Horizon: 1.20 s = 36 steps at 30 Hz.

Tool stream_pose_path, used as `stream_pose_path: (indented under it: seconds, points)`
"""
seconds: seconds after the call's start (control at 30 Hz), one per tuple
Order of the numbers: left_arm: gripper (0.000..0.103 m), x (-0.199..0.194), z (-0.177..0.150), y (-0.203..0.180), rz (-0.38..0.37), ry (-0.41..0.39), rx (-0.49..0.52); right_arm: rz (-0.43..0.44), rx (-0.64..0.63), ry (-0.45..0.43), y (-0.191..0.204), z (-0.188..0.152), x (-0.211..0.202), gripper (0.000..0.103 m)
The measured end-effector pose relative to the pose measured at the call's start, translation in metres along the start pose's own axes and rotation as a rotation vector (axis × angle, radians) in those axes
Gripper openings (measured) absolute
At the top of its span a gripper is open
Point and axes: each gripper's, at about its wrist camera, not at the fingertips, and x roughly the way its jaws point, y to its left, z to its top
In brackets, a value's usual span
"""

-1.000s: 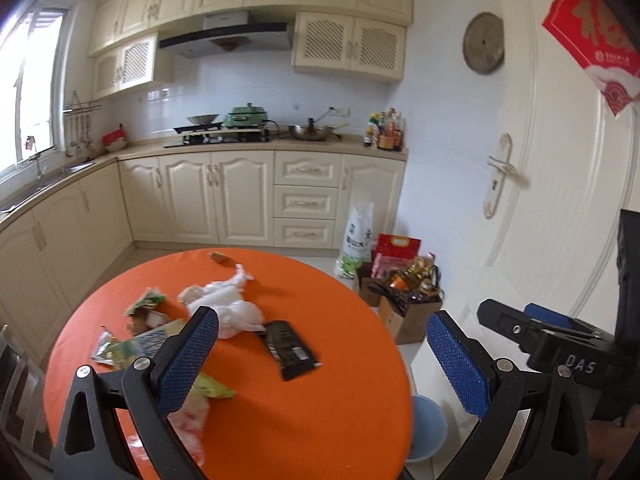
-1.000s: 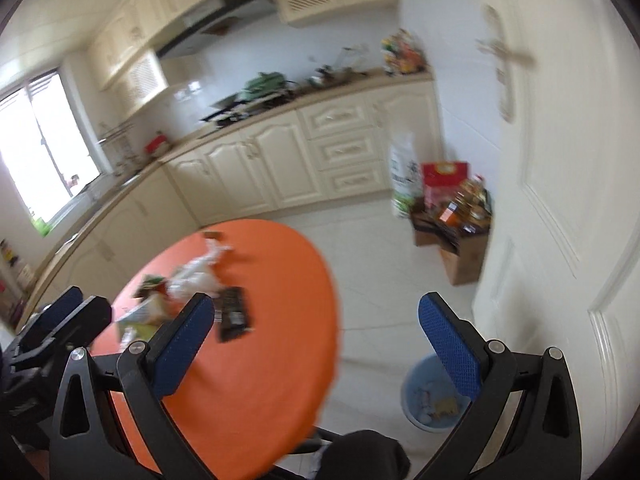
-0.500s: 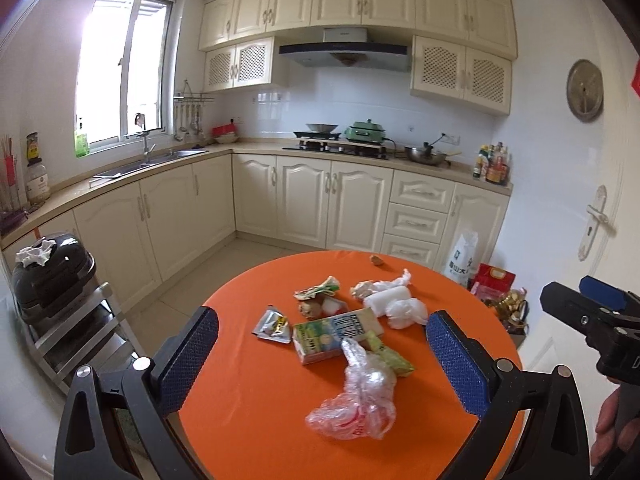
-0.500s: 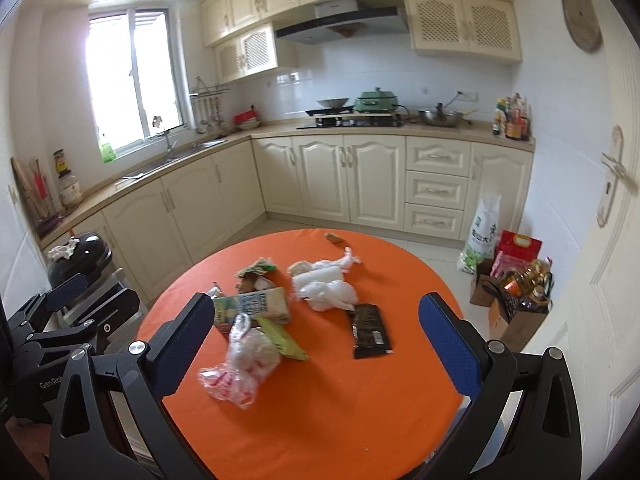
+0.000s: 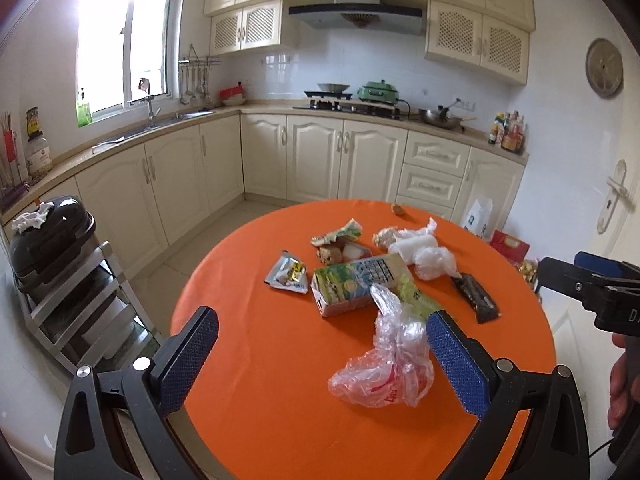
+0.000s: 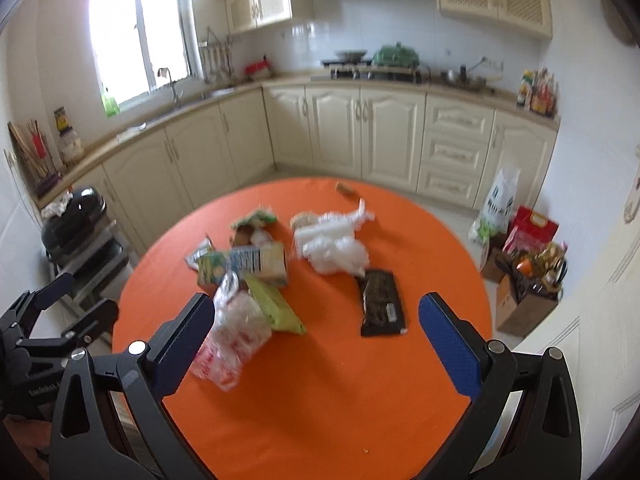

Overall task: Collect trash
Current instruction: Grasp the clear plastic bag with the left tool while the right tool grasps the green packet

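Trash lies in a loose heap on the round orange table (image 5: 280, 420), a little beyond its centre. Nearest to the grippers is a crumpled clear plastic bag (image 5: 386, 364) with red print. Behind it, at 12 o'clock, a green and white drink carton (image 5: 356, 282) lies on its side, touching a light green wrapper (image 6: 276, 306). At 9 o'clock of the carton is a small silver sachet (image 5: 288, 274). At 2 o'clock of the carton sits a bundle of white plastic (image 5: 424, 252), and at 4 o'clock from this bundle a dark brown wrapper (image 6: 382, 304) lies flat, apart from the heap.

Left gripper (image 5: 322, 354) hangs over the near part of the table with jaws spread wide and nothing between them. Right gripper (image 6: 316, 346) is also spread wide and empty; the clear bag is just beside its left finger (image 6: 182, 344), but contact cannot be told.
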Motion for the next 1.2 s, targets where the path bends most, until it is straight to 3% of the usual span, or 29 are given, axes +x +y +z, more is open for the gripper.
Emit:
stream_pose_path:
  seconds: [0.23,0.43,0.5,0.6,0.8,0.87,1.07,1.2]
  points:
    - [0.102,0.084,-0.004,-0.035,-0.044,0.156,0.073,0.03,0.001,0.101,-0.011,-0.013,0.048,0.102]
    - [0.102,0.147,-0.002,-0.045,-0.048,0.23,0.113,0.05,-0.005,0.14,-0.018,-0.015,0.068,0.102]
    - [0.093,0.161,0.007,-0.039,-0.082,0.246,0.096,0.069,-0.019,0.157,-0.016,-0.015,0.077,0.102]
    - [0.066,0.177,0.016,-0.024,-0.161,0.276,0.045,0.109,-0.038,0.178,-0.008,-0.013,0.088,0.102]
    - [0.051,0.176,0.024,0.007,-0.164,0.26,0.04,0.16,-0.098,0.233,0.017,-0.01,0.118,0.094]
    - [0.051,0.173,0.027,0.019,-0.14,0.254,0.036,0.17,-0.116,0.26,0.024,-0.012,0.128,0.09]
    - [0.051,0.167,0.029,0.051,-0.041,0.254,0.032,0.179,-0.142,0.326,0.039,-0.024,0.151,0.09]
    - [0.051,0.168,0.036,0.057,-0.025,0.242,0.011,0.156,-0.175,0.358,0.051,-0.032,0.168,0.09]
